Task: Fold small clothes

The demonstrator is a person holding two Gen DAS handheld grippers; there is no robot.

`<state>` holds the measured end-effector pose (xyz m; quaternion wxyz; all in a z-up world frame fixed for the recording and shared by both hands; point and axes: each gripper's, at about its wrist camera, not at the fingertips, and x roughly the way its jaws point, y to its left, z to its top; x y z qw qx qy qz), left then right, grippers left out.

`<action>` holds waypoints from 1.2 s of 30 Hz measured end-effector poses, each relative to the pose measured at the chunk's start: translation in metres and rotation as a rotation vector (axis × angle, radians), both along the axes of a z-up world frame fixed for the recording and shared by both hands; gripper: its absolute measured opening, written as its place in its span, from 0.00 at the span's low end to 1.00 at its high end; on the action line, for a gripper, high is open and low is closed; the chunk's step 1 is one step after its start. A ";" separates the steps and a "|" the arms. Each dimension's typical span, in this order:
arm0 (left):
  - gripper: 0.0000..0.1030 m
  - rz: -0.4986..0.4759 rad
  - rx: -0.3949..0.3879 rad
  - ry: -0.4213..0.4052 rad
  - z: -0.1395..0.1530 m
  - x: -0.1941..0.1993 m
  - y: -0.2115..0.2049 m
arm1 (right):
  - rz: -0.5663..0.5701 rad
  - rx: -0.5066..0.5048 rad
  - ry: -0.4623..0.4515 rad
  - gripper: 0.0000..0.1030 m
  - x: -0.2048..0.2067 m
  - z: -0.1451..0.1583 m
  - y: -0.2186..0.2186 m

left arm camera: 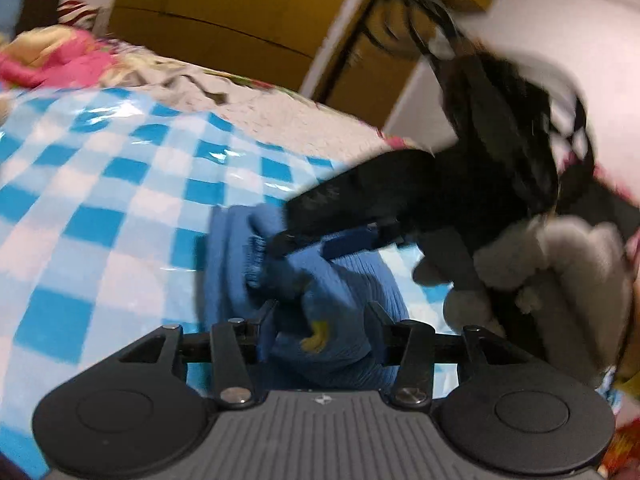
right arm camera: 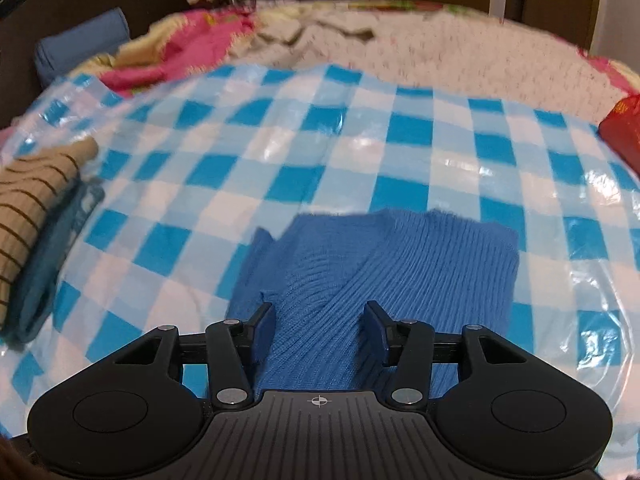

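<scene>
Black hand-held gripper (right arm camera: 320,324), blue pads (right arm camera: 267,334), silver screws, ribbed grey housing.

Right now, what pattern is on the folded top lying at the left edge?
Beige with thin dark stripes: the folded top, clearest in the right wrist view.

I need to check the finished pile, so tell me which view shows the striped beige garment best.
The right wrist view: the striped beige garment lies at the left edge, stacked on a folded blue piece on the checkered plastic sheet. The left wrist view does not show it at all.
</scene>
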<state>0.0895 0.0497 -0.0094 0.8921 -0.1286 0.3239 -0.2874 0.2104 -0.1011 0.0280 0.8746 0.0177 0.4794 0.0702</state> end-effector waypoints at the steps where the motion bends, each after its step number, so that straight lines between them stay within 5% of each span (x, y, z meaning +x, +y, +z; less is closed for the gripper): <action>1: 0.53 -0.009 0.028 0.013 -0.004 0.005 -0.008 | 0.002 -0.001 0.006 0.47 0.002 0.001 0.000; 6: 0.47 -0.052 0.135 0.184 -0.042 0.017 -0.023 | 0.017 -0.064 0.020 0.52 0.016 -0.004 0.005; 9: 0.44 -0.060 0.125 0.186 -0.046 0.018 -0.017 | -0.002 -0.053 0.045 0.52 0.026 -0.016 0.005; 14: 0.34 -0.024 0.053 0.195 -0.042 0.018 -0.004 | -0.089 0.035 0.040 0.18 0.022 -0.015 -0.017; 16: 0.29 -0.007 0.008 0.184 -0.036 0.017 0.002 | -0.101 0.070 0.017 0.16 0.013 -0.005 -0.025; 23: 0.24 0.073 -0.073 0.164 -0.023 0.002 0.029 | -0.035 0.131 -0.110 0.16 -0.017 0.044 -0.010; 29: 0.23 0.131 -0.040 0.295 -0.044 0.006 0.039 | -0.006 0.122 -0.025 0.16 0.007 -0.002 0.024; 36: 0.24 0.154 -0.019 0.326 -0.051 -0.001 0.044 | -0.010 0.159 0.000 0.24 0.012 -0.029 0.036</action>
